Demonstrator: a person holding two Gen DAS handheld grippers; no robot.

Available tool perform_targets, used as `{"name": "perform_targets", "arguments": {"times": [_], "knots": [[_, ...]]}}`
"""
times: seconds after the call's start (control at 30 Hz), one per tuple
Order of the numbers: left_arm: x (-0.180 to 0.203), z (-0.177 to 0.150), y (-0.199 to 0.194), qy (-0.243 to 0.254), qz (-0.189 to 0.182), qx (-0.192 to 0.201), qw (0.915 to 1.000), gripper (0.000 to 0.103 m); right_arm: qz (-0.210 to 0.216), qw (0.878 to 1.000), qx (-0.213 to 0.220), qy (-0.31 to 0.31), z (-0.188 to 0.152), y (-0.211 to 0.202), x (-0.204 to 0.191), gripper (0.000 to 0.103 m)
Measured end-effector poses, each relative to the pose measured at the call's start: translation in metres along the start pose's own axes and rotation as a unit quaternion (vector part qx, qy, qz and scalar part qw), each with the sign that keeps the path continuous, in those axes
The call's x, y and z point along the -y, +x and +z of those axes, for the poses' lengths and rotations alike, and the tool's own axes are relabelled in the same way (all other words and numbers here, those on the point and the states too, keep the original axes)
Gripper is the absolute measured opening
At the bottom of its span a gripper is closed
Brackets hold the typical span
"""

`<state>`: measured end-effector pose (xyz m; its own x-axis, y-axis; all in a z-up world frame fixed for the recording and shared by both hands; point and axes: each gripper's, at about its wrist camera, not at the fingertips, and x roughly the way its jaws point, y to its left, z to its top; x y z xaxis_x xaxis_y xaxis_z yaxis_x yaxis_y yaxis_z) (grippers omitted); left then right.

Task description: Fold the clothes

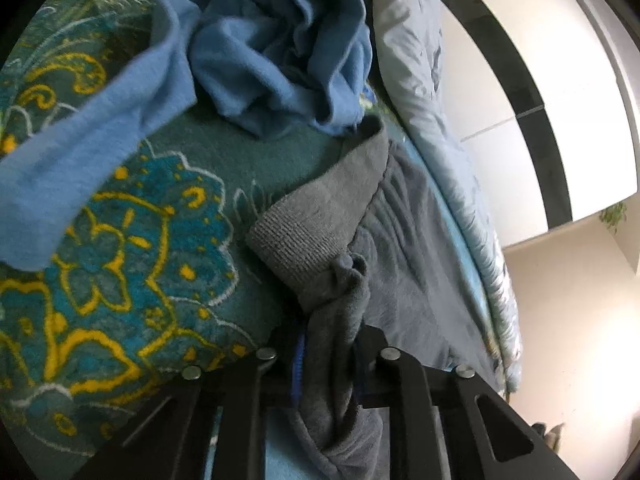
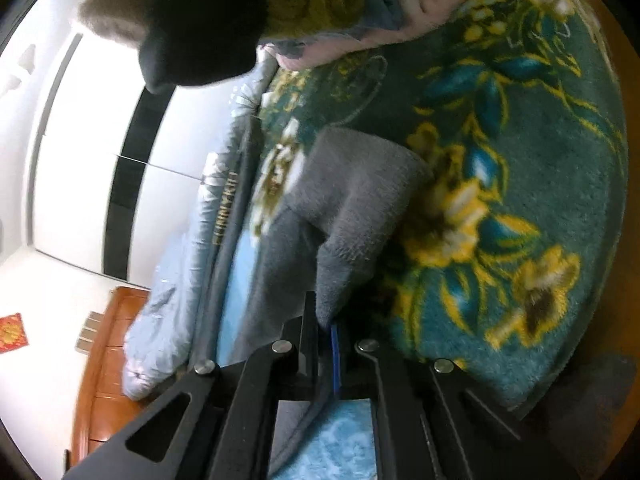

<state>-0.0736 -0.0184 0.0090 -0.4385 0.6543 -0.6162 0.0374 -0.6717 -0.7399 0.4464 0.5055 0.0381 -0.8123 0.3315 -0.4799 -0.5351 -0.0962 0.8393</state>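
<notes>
A: It's a bed, covered by a teal blanket with yellow and blue flowers. A pale blue quilt is bunched along its far edge, and beyond that stand white wardrobe doors with a black strip. The right wrist view also shows a brown wooden cabinet against a white wall.

B: How many garments?

A: Two in the left wrist view: a grey garment with a ribbed cuff lying near the quilt, and a blue garment crumpled further up the blanket, one part stretching towards the left edge of the picture. In the right wrist view there is also a pile of folded fabrics at the top; I cannot count those.

B: And the tongs?

A: Two. The left gripper angles down at the bed, its jaws pinched on a bunched fold of the grey garment. The right gripper also tilts downward, jaws drawn together on another edge of the same grey cloth, which rises from the jaws across the blanket.

B: Any hands visible?

A: None, only the black gripper frames.
</notes>
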Motion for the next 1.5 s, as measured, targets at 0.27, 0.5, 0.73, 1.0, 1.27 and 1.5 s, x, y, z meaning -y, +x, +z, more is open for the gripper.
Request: {"name": "perform_targets", "arguments": {"times": [0.27,0.5,0.73,1.0,1.27,1.5], "knots": [[0.017,0.003,-0.056,0.024,-0.052,0.017,0.9982,0.016,0.052,0.994,0.05,-0.087,0.017,-0.05,-0.059,0.003],[0.027,0.028,-0.045,-0.033,-0.083,0.004,0.996,0.017,0.068,0.99,0.023,-0.12,0.049,-0.009,-0.117,0.003],[0.081,0.07,-0.012,-0.018,-0.023,0.003,0.9996,0.017,0.018,0.979,0.022,-0.204,0.094,0.053,-0.221,0.003],[0.13,0.097,0.075,-0.01,0.067,-0.038,0.997,0.023,-0.094,0.97,-0.007,-0.225,0.147,0.177,-0.258,0.003],[0.142,0.124,0.147,0.037,0.135,-0.024,0.9899,0.03,-0.172,0.957,-0.063,-0.223,0.173,0.3,-0.231,0.003],[0.158,0.128,0.178,0.105,0.156,-0.025,0.9818,0.047,-0.201,0.926,-0.098,-0.303,0.158,0.345,-0.215,0.004]]}}
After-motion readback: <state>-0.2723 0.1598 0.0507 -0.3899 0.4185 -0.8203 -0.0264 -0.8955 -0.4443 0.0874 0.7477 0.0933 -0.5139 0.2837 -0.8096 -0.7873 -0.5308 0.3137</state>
